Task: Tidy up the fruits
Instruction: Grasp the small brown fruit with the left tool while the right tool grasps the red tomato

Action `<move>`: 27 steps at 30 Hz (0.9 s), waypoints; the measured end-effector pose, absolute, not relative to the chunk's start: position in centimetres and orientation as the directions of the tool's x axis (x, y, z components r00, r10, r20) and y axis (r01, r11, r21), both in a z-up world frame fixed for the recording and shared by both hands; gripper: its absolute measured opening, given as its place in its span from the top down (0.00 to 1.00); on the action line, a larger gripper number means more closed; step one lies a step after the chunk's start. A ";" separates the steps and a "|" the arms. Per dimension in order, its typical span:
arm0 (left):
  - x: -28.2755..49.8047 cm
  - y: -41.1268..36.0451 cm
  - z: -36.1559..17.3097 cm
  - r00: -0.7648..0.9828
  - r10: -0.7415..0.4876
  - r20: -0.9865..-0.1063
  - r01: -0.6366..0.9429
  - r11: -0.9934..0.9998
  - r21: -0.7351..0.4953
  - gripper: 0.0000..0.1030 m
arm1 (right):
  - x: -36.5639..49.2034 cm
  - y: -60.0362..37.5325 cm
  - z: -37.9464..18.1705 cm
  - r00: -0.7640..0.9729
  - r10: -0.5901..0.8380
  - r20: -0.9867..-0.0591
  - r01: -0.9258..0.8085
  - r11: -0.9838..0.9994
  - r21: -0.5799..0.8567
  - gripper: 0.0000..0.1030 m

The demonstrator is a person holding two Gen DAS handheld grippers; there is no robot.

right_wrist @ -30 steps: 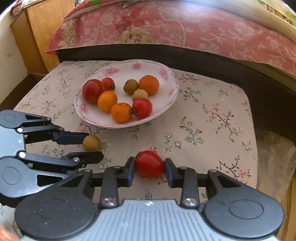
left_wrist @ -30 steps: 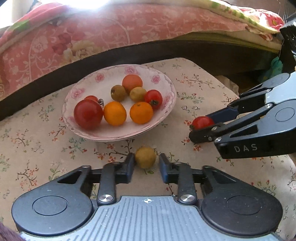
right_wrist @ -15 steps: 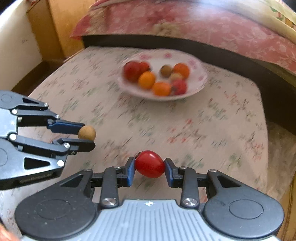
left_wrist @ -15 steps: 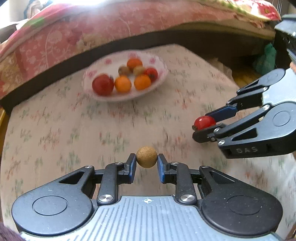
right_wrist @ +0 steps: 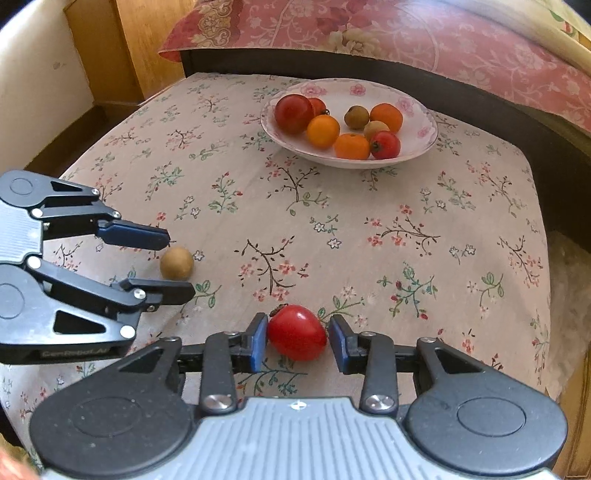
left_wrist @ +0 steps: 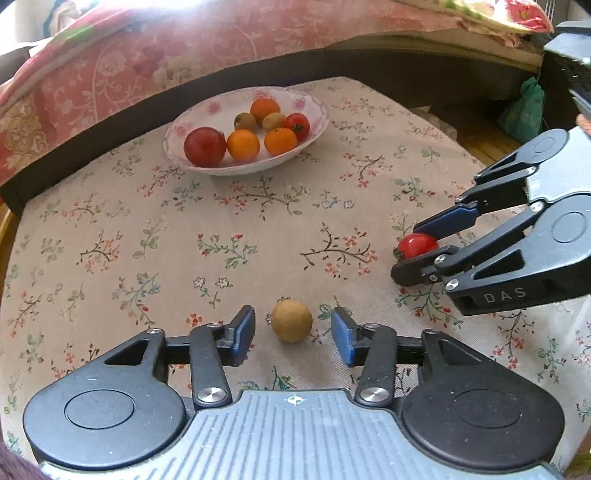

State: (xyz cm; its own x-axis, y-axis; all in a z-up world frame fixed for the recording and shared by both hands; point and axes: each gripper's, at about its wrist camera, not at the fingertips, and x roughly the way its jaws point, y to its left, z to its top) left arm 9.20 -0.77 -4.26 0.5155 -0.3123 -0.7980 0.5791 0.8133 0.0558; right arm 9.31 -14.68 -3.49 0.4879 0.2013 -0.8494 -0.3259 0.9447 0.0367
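- Floral tablecloth [left_wrist: 258, 229] covers the table; pink floral bedding [right_wrist: 406, 33] runs across the top of both views.
- Left gripper [left_wrist: 292, 332], bottom centre of the left wrist view: jaws opening, pads clear of the small tan fruit [left_wrist: 291, 320] that sits between them on the cloth.
- Right gripper [right_wrist: 297, 339], bottom centre of the right wrist view: jaws opening narrowly, red tomato [right_wrist: 297, 332] between them on the cloth; left pad looks to be touching it, right pad just off.
- Right wrist view, left edge: tan fruit lies between the left gripper's fingers.
- Far: white floral bowl [left_wrist: 314, 136], upper centre, holds tomatoes, oranges and small tan fruits.
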 end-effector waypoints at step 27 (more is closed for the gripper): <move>9.6 -1.1 -5.1 0.494 -0.304 -0.814 0.578 0.815 0.047 0.56 | 9.3 -14.4 -3.6 0.467 0.221 -0.856 -0.363 0.931 0.041 0.58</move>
State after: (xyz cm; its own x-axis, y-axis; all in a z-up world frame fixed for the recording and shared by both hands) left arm 9.63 -1.10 -5.08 0.4942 -0.3041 -0.8144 0.5780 0.8147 0.0465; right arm 9.28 -14.37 -3.58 0.4675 0.2206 -0.8560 -0.3635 0.9307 0.0413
